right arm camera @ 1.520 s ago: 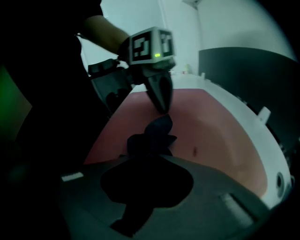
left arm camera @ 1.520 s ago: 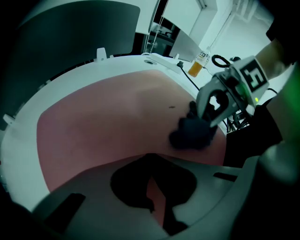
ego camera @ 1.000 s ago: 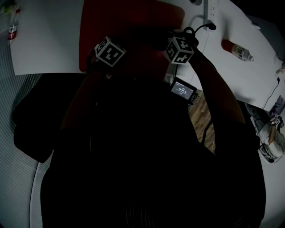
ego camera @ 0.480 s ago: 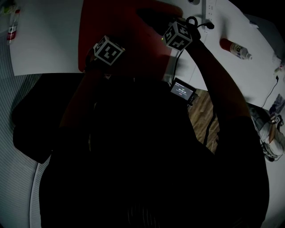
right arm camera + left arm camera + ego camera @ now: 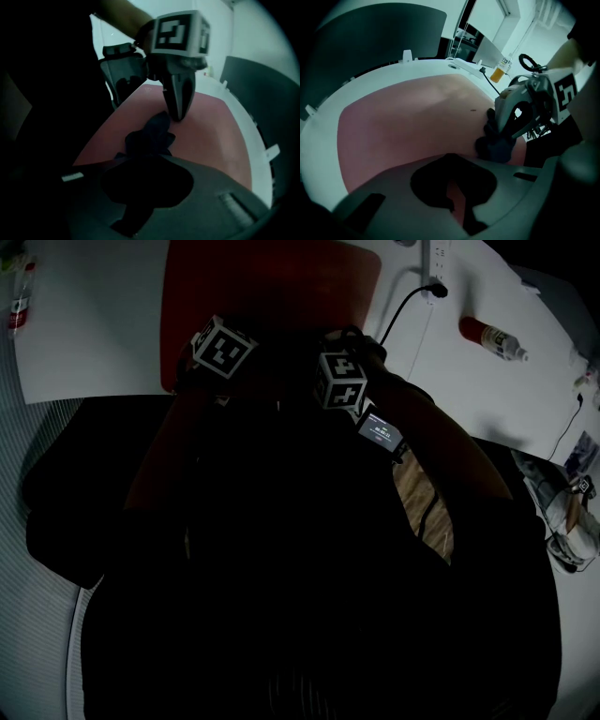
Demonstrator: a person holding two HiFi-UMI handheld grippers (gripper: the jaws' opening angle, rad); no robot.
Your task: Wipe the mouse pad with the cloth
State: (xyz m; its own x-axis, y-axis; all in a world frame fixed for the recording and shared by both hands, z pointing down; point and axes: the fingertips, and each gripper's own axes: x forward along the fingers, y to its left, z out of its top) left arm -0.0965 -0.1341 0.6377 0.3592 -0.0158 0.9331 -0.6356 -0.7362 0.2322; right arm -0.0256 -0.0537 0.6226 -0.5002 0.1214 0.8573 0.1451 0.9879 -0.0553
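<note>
So the right gripper [image 5: 504, 133] is clamping down on the cloth [image 5: 149, 136], jaws closed on a dark bunched-up wad of it that's spilling out in front of them. That wad is sitting on the red mouse pad [image 5: 408, 122], in the part of the pad nearest the person and over toward its right side.

The left gripper [image 5: 179, 113] isn't holding anything. Its jaws are pulled pretty much together, with only a thin sliver of the pad showing between them in its own view. Its tip is pointing down at the pad and touching it, just beside the far end of the cloth. Can't really tell if it's touching the fabric or not.

The pad itself is lying flat on a white table [image 5: 94, 324]. Off the pad's right edge a black cable [image 5: 403, 306] is running up to a power strip [image 5: 436, 259] by its far right corner. Further right of the pad, a bottle [image 5: 494, 338] is lying on its side. A second bottle [image 5: 19, 301] is lying well off to the pad's left. Just past the pad's near right corner, a small device with a lit screen [image 5: 380, 432] is glowing.
</note>
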